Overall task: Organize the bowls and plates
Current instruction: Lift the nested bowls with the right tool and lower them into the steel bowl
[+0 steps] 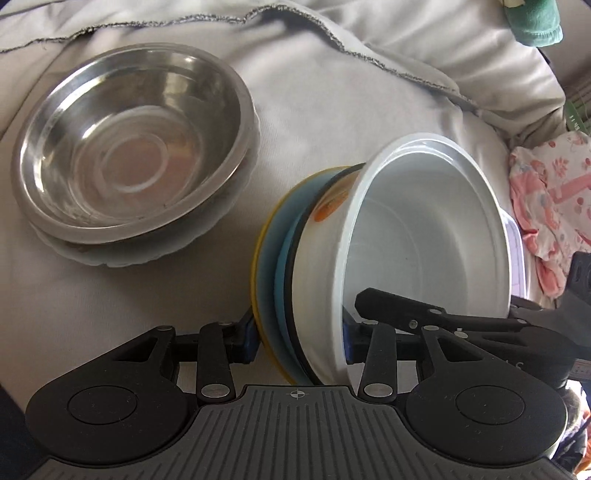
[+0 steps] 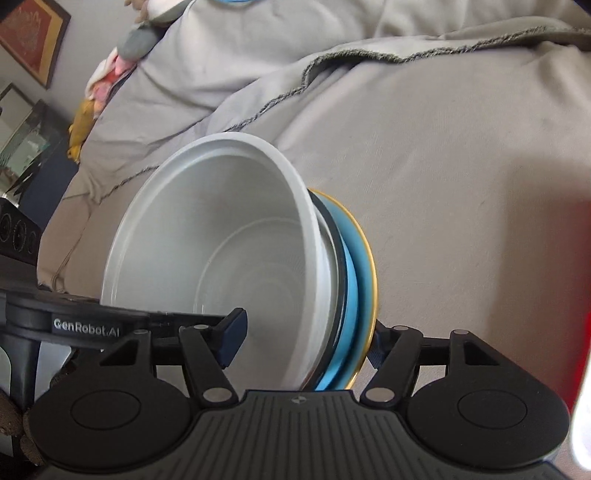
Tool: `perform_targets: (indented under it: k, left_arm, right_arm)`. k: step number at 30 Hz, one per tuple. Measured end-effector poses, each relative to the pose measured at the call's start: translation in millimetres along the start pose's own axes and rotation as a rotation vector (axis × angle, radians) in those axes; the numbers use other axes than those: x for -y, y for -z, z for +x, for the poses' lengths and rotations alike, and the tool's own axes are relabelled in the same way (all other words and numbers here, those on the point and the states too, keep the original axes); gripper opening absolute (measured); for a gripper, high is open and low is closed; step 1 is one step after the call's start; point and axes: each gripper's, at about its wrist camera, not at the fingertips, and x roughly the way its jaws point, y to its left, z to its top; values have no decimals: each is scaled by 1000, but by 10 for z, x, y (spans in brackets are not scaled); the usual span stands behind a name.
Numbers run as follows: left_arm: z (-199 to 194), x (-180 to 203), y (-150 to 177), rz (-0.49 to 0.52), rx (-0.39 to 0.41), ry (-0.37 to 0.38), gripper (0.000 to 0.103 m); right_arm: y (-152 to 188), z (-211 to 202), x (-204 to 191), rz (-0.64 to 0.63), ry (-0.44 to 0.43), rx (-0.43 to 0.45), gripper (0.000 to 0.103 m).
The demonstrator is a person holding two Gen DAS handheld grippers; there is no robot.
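Note:
A stack stands on edge over the grey bedding: a yellow-rimmed plate (image 1: 257,266), a blue plate (image 1: 273,240), a black-rimmed bowl with an orange print (image 1: 328,210) and a deep white bowl (image 1: 424,229). My left gripper (image 1: 301,339) is shut on this stack, one pad on the plate's back and the other inside the white bowl. My right gripper (image 2: 306,347) straddles the same stack, open. Its left pad hangs inside the white bowl (image 2: 207,240) with a gap, and its right pad is behind the yellow-rimmed plate (image 2: 371,266). A steel bowl (image 1: 133,147) sits on a white dish at the left.
A grey blanket (image 1: 332,92) covers the bed, with rumpled folds at the back. A pink patterned cloth (image 1: 546,206) and a green cloth (image 1: 535,26) lie at the right. A framed picture (image 2: 33,37) hangs on the wall at the left.

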Motion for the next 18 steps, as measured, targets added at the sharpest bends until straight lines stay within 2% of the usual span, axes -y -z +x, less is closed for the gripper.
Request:
perform_targets:
  k: [3, 6, 10, 16, 18]
  left_arm:
    - [3, 37, -24, -2, 26, -9, 45]
    - [49, 50, -39, 0, 17, -20, 50]
    - [86, 25, -80, -20, 11, 7, 51]
    - [64, -41, -29, -17, 15, 37, 49]
    - [58, -78, -25, -18, 14, 54, 48]
  right_arm:
    - [-4, -21, -43, -23, 37, 28, 68]
    - [-6, -140, -17, -22, 100, 92, 72]
    - [-32, -278, -116, -72, 278, 169, 83]
    - [-59, -265, -380, -237, 489, 158, 85]
    - [-52, -290, -442, -249, 539, 176, 90]
